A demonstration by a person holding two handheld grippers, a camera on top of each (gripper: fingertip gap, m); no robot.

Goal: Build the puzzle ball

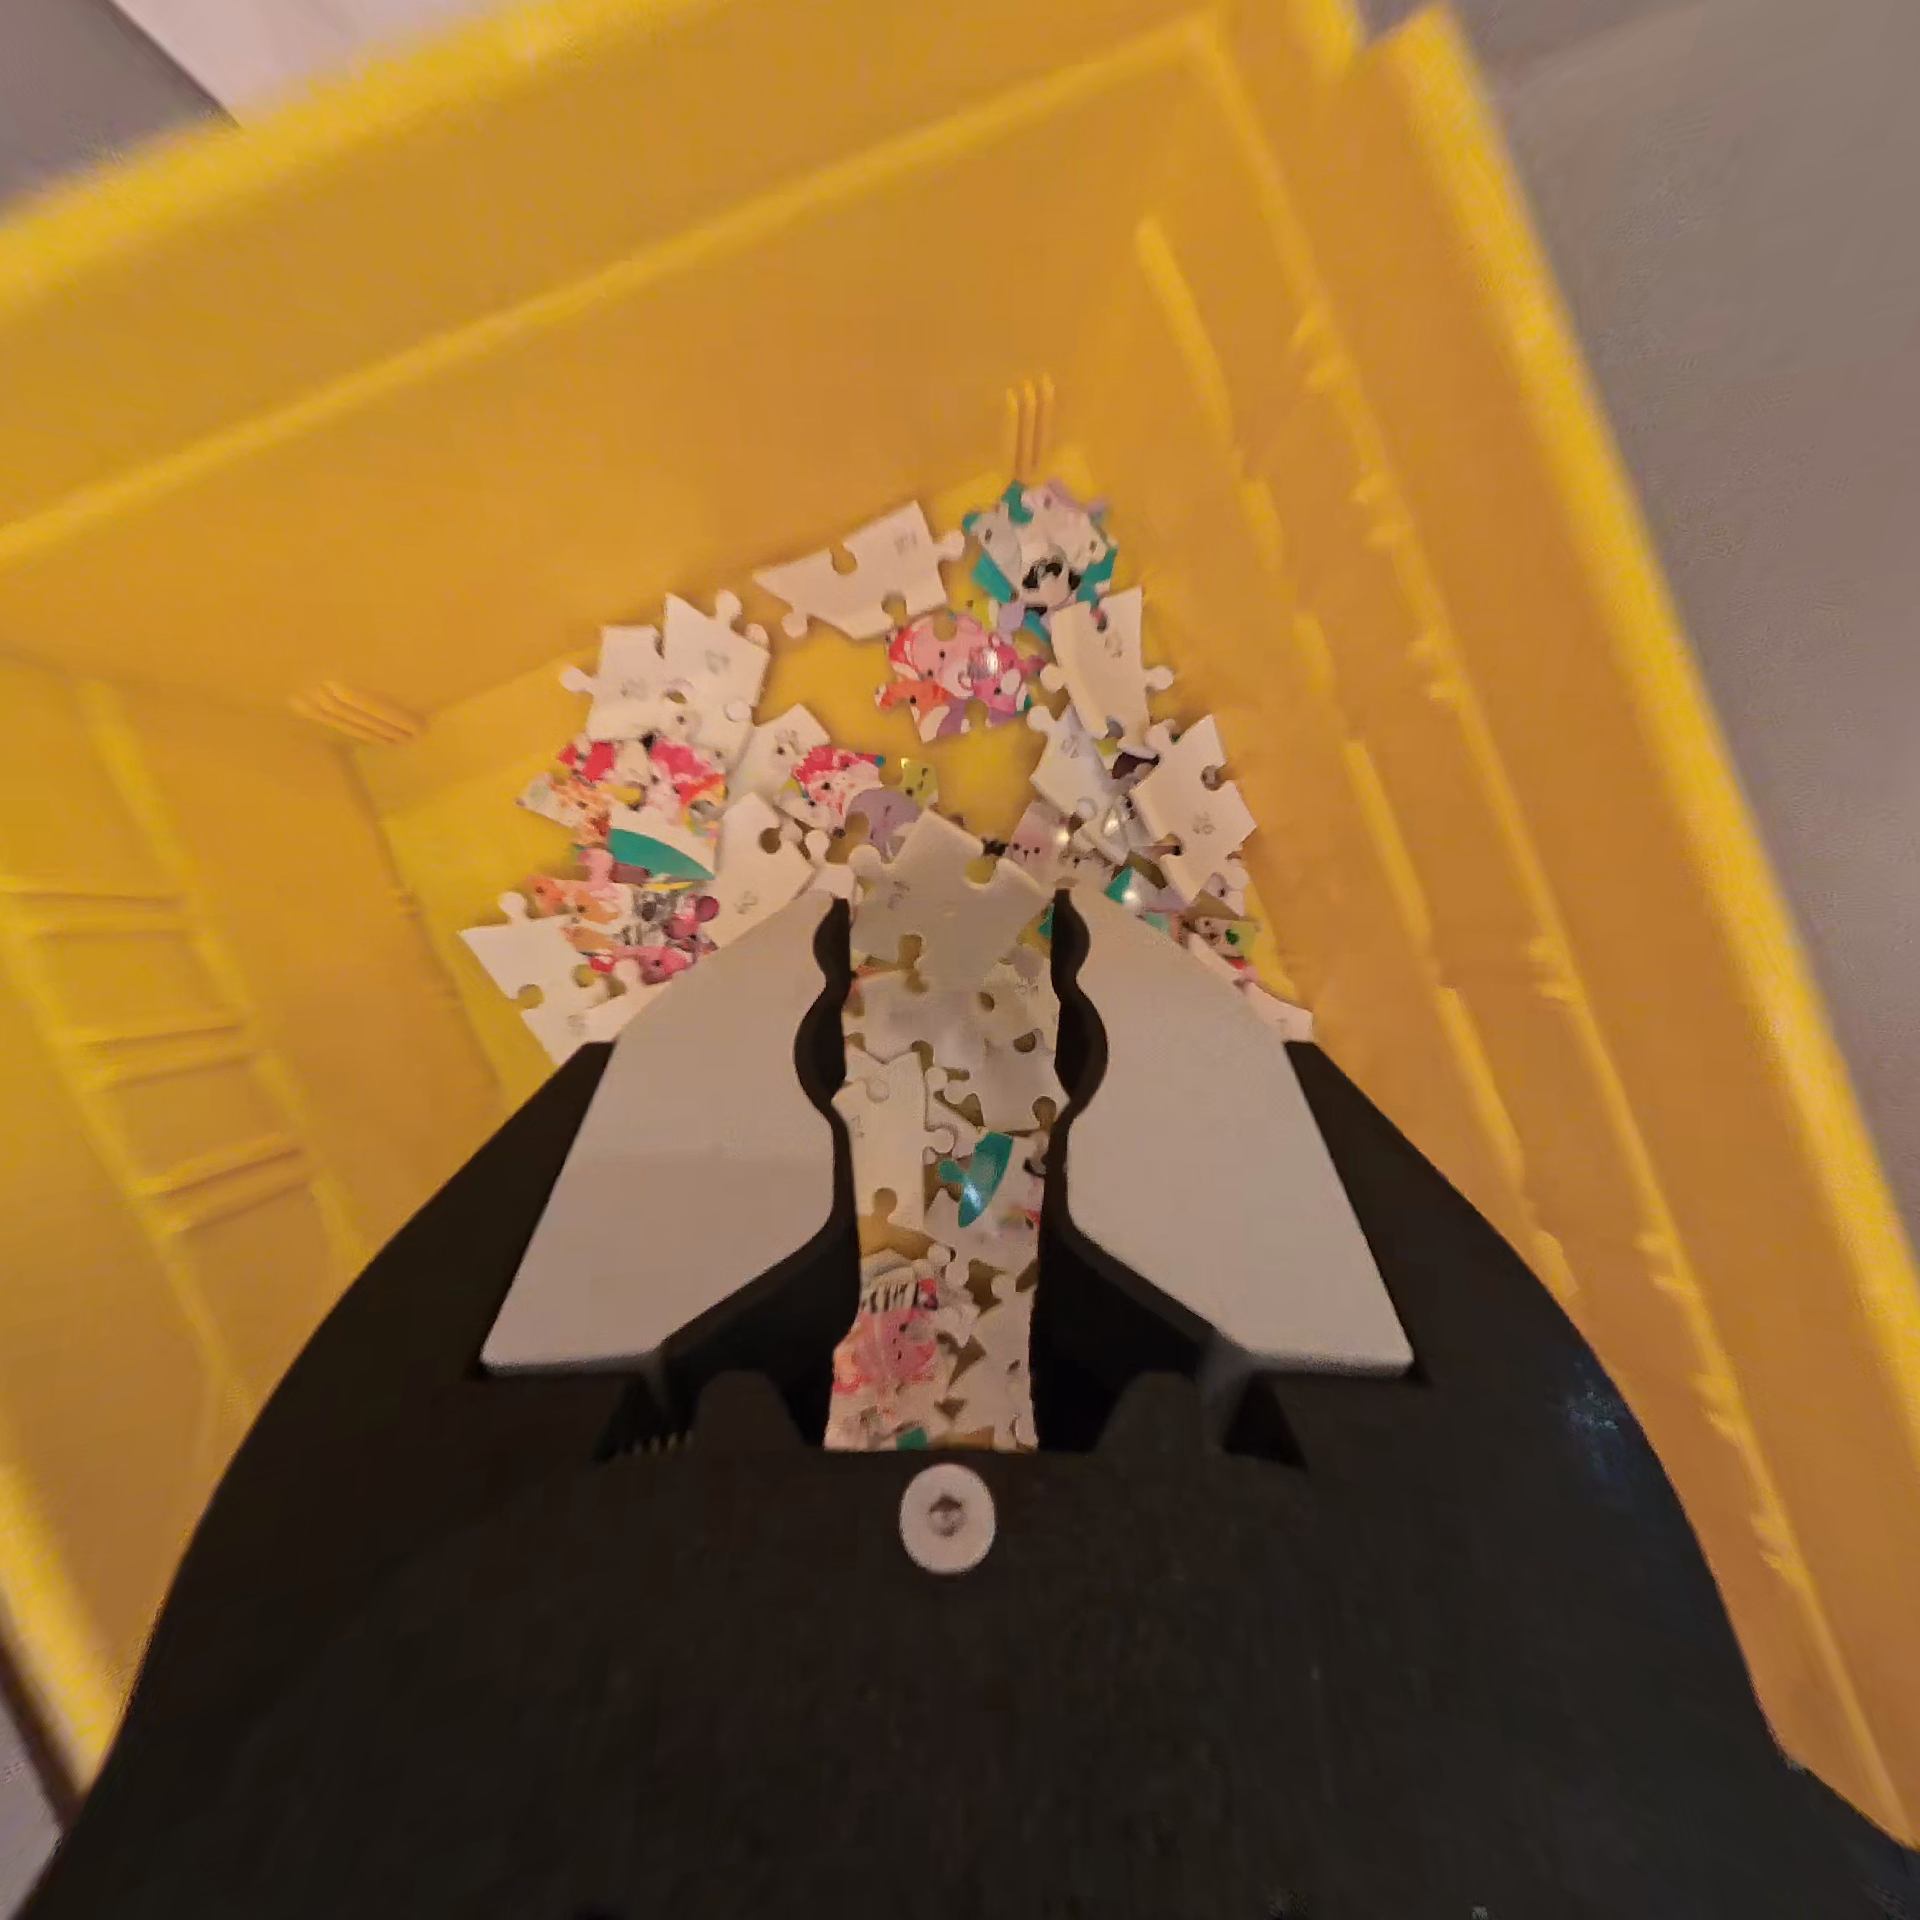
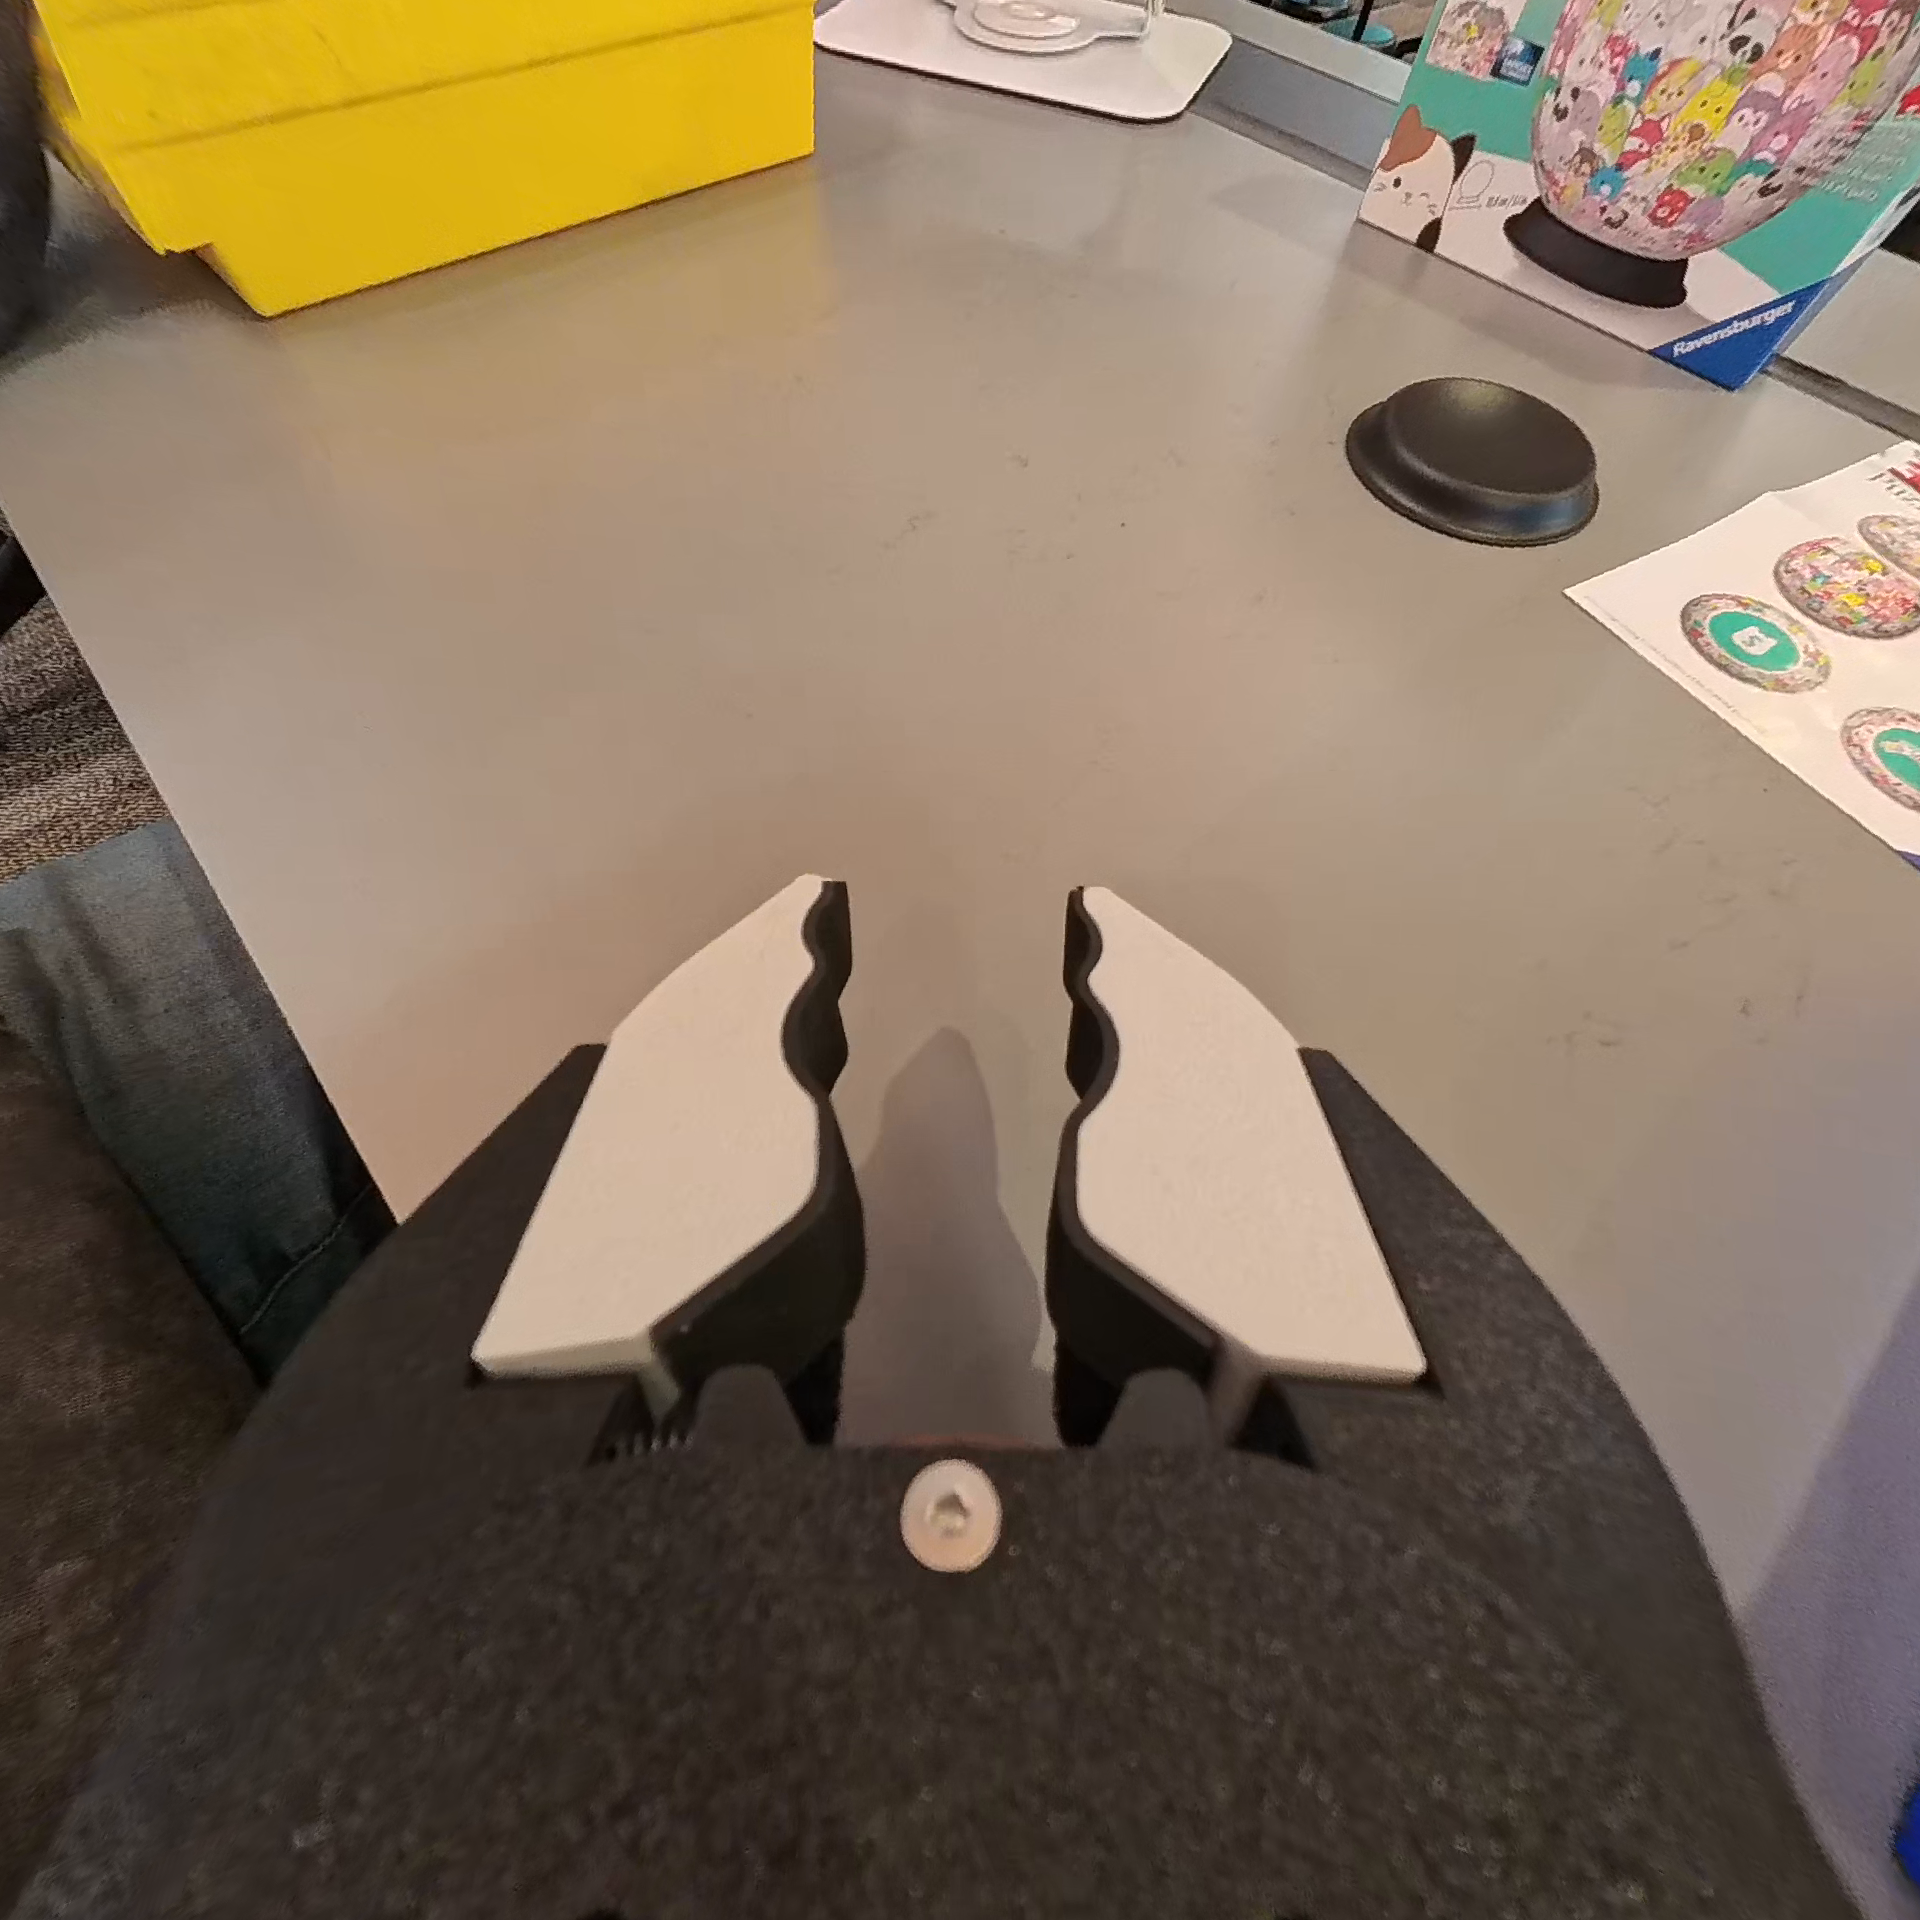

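In the left wrist view my left gripper [image 1: 948,900] is inside a yellow bin [image 1: 623,364], above a pile of loose puzzle pieces [image 1: 665,821], some white side up and some picture side up. It is shut on one puzzle piece [image 1: 935,878], white side up and tilted, which spans from pad to pad at the fingertips and looks sharper than the blurred pile below. In the right wrist view my right gripper [image 2: 961,889] is open and empty, low over the grey table [image 2: 831,520]. The yellow bin also shows in this view [image 2: 447,135] at the far left.
A black round stand [image 2: 1470,457] sits at the right of the table. The puzzle's box [image 2: 1662,156] stands behind it and a printed sheet [image 2: 1787,644] lies at the right edge. A white mat [image 2: 1039,52] is at the back. A person's clothing [image 2: 135,1039] is at the left edge. My hands' fingertips stand some 50 cm from each other.
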